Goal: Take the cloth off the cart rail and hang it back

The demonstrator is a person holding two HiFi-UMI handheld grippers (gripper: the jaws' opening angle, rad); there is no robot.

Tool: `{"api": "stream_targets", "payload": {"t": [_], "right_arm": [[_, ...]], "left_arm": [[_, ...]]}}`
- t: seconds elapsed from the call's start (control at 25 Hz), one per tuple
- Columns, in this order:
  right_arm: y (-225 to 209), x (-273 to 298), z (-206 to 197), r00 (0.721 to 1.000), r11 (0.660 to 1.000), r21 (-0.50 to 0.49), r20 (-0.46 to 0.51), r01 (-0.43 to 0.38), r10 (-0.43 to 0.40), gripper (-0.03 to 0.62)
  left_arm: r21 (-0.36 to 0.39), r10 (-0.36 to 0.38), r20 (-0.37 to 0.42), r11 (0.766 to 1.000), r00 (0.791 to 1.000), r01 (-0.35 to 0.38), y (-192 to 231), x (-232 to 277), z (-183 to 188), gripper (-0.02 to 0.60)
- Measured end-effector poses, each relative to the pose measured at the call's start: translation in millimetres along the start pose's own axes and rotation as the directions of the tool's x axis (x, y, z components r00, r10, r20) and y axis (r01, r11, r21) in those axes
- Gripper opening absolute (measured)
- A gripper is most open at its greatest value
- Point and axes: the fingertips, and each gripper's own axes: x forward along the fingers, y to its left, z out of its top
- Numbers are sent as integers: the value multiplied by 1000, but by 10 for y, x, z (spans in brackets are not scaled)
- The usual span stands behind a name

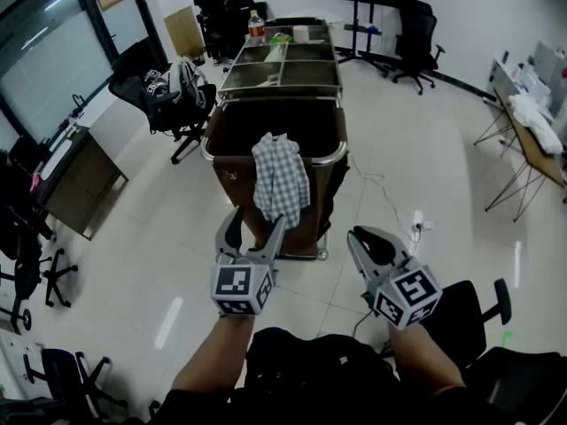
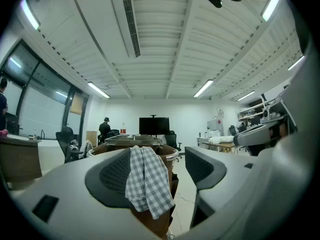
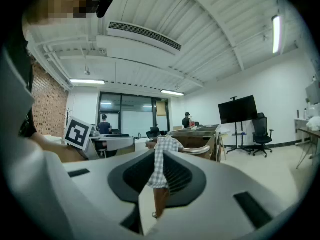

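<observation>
A blue-and-white checked cloth (image 1: 280, 180) hangs over the near rail of a brown housekeeping cart (image 1: 335, 154) in the middle of the head view. Both grippers hover short of it, above the floor. My left gripper (image 1: 255, 220) points at the cloth's lower edge with its jaws wide apart and nothing between them. Through that gap the left gripper view shows the cloth (image 2: 145, 179), still some way off. My right gripper (image 1: 357, 232) is lower and to the right, jaws drawn together and empty. In the right gripper view only a thin slit (image 3: 155, 184) shows the cloth (image 3: 161, 166).
The cart's far half carries trays and a bottle (image 1: 257, 27). Office chairs (image 1: 168, 91) stand to its left, and a black chair (image 1: 474, 312) is close on my right. A cable (image 1: 390, 206) runs across the floor. A person (image 1: 211, 3) stands at the back, a TV stand (image 1: 365, 16) beside.
</observation>
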Motion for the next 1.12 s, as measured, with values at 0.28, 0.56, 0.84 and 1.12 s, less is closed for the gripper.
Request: {"api": "stream_targets", "payload": {"t": [0.28, 0.56, 0.84, 1.12], "right_arm": [[-302, 21, 41, 1000, 1000, 30, 10, 3, -4, 72], [-592, 262, 80, 999, 999, 34, 11, 34, -35, 72], [-807, 651, 176, 998, 997, 20, 3, 70, -70, 72], [-906, 990, 225, 996, 997, 14, -21, 81, -81, 72]], "left_arm": [[1, 11, -42, 1000, 999, -11, 19, 608, 52, 356], [18, 24, -93, 1000, 995, -23, 228, 1076, -148, 356], [-1, -12, -142, 1000, 990, 12, 425, 1598, -282, 388], [-15, -31, -193, 999, 981, 29, 519, 1979, -408, 388]]}}
